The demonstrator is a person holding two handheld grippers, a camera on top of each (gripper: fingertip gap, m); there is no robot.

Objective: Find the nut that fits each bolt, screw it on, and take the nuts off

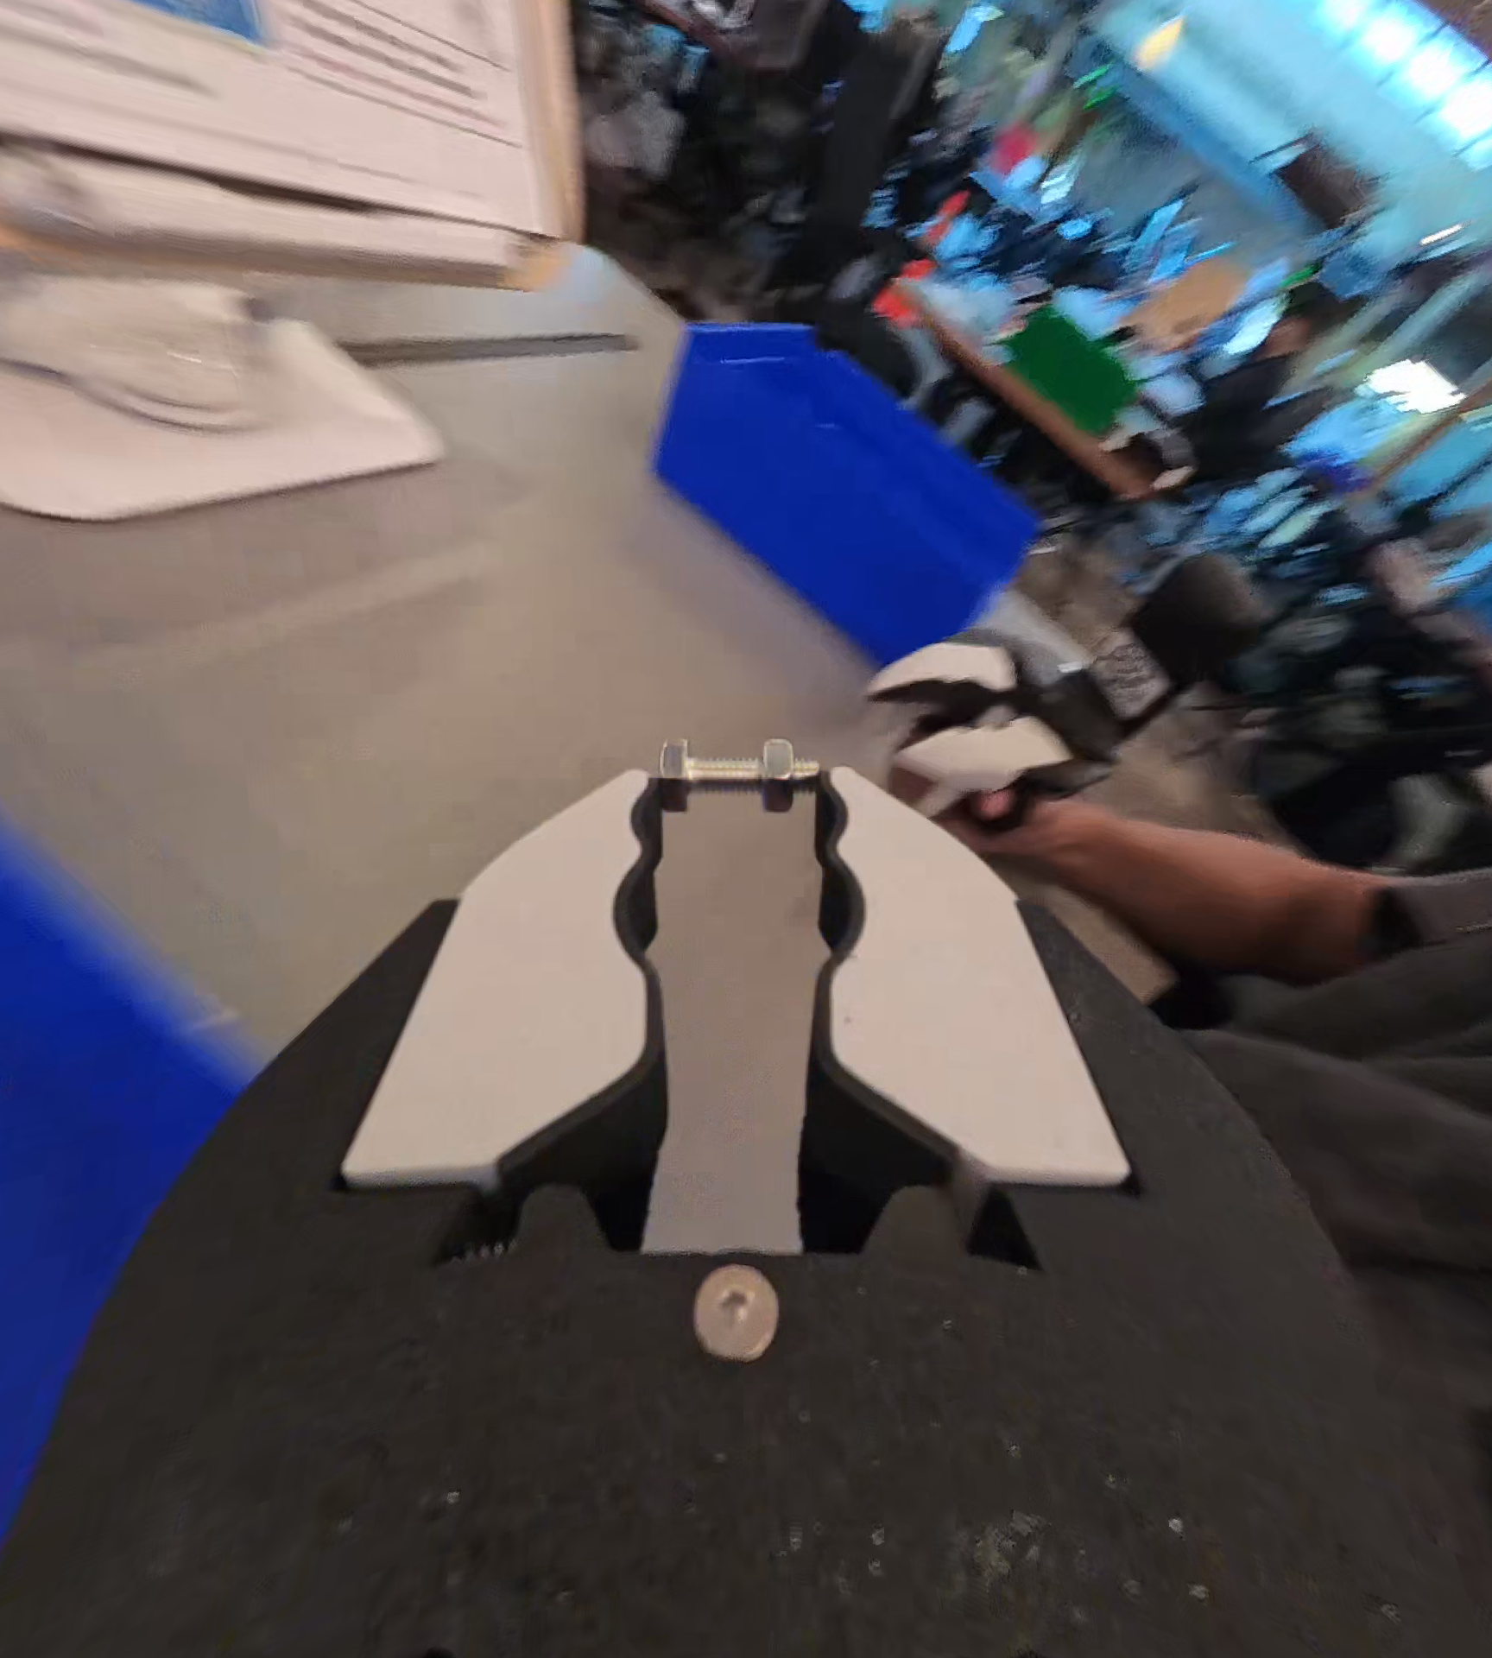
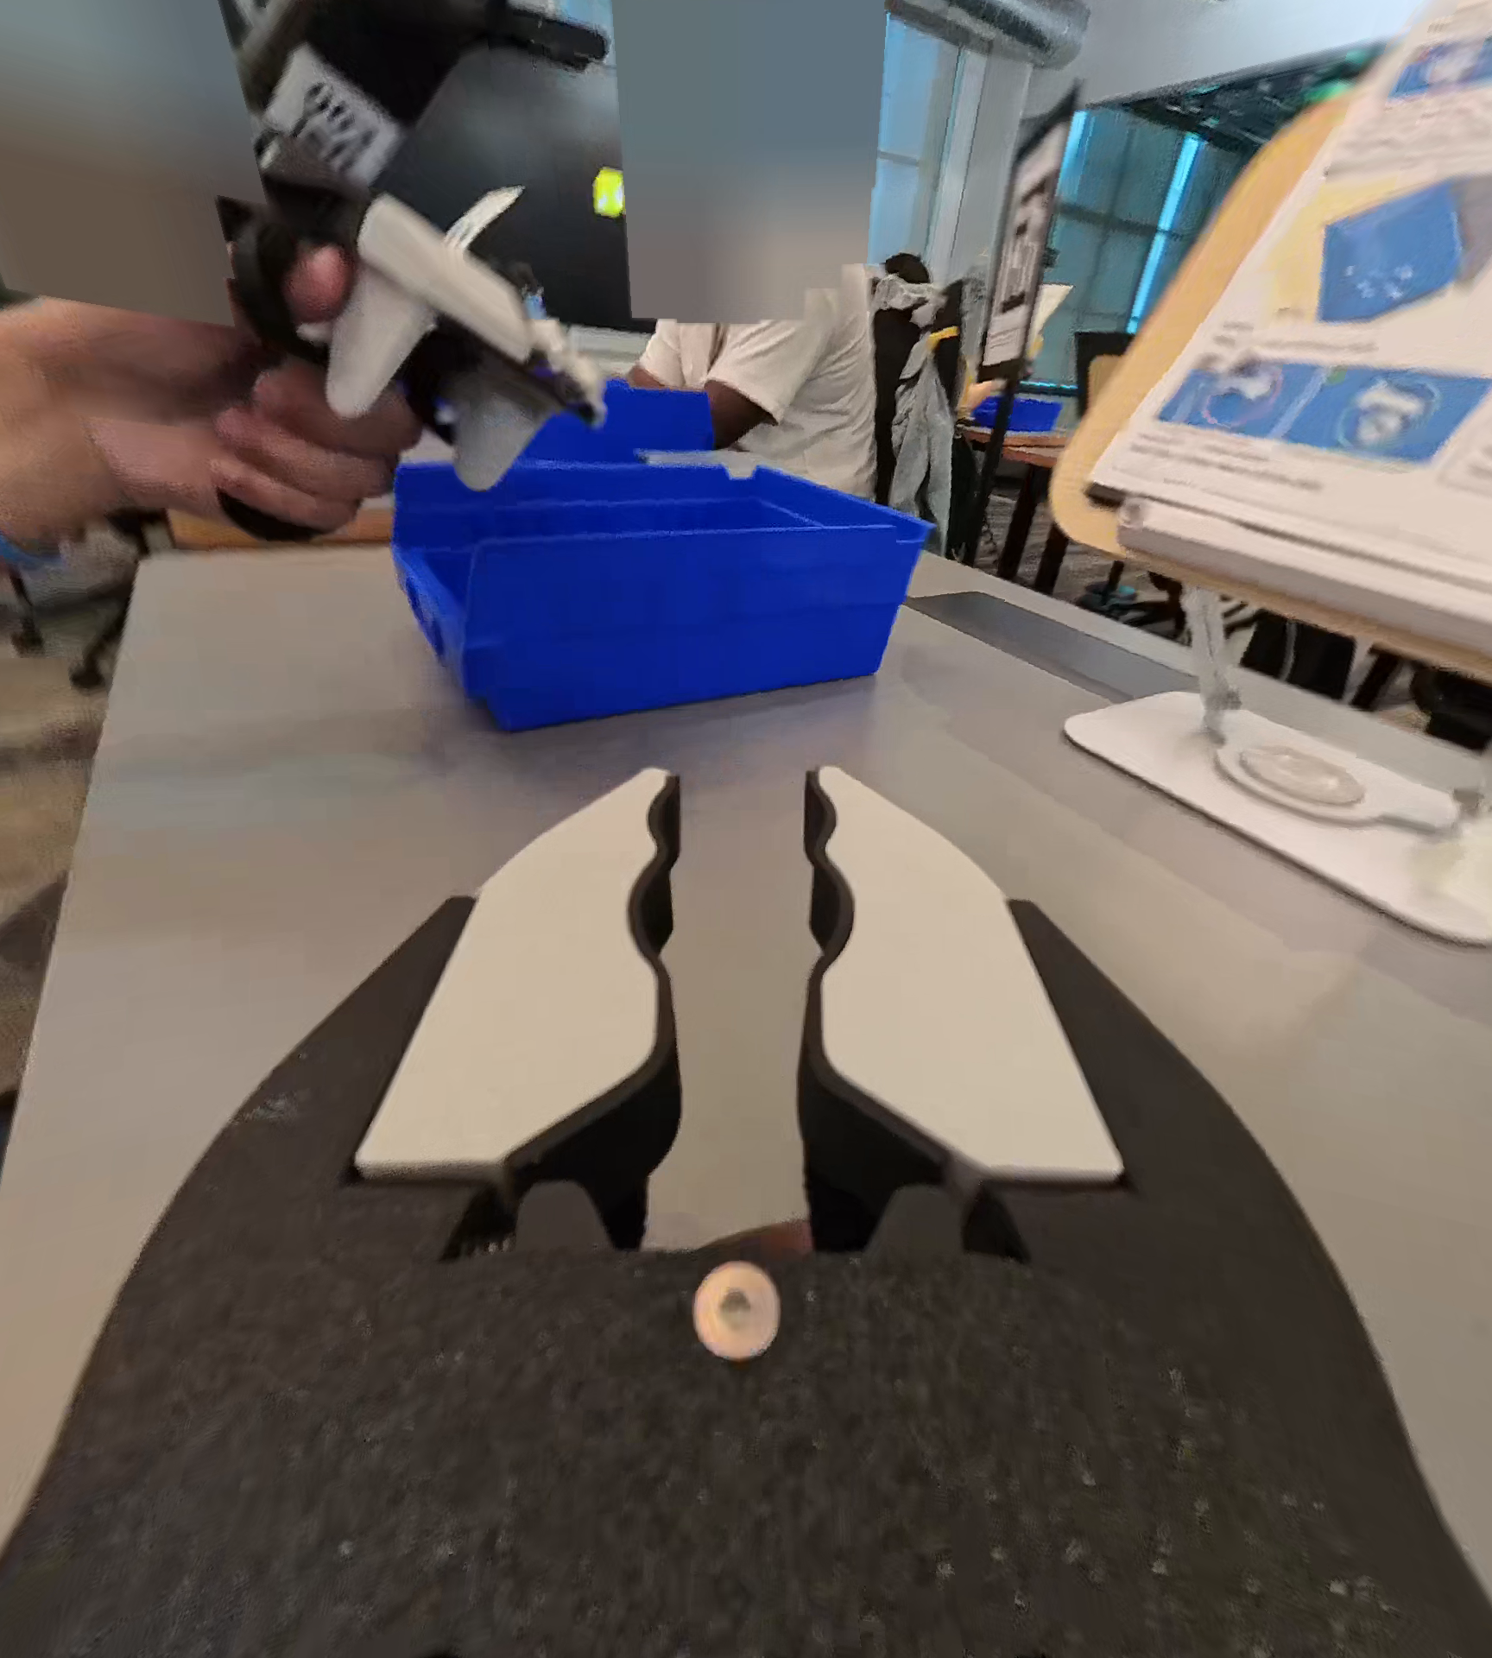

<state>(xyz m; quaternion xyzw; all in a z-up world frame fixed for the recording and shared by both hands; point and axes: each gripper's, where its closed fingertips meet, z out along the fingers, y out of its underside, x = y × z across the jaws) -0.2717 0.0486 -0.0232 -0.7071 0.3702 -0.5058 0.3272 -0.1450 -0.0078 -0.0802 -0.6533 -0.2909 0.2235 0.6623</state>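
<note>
My left gripper (image 1: 738,779) is shut on a small silver bolt (image 1: 724,768) held crosswise between its fingertips, head at the left, with a nut (image 1: 776,763) threaded near the right end. It hangs above the grey table (image 1: 366,682). My right gripper (image 2: 741,789) is open and empty, low over the table. The right gripper also shows in the left wrist view (image 1: 967,727), to the right of the bolt and apart from it. The left gripper shows in the right wrist view (image 2: 455,332), raised above a blue bin (image 2: 653,574).
A second blue bin (image 1: 52,1077) is at the lower left of the left wrist view. A white stand (image 2: 1316,807) holding an instruction sheet (image 2: 1370,341) is on the table's right side. A person in a white shirt (image 2: 778,395) sits behind the table. There is about 15 cm between the tips of the two grippers.
</note>
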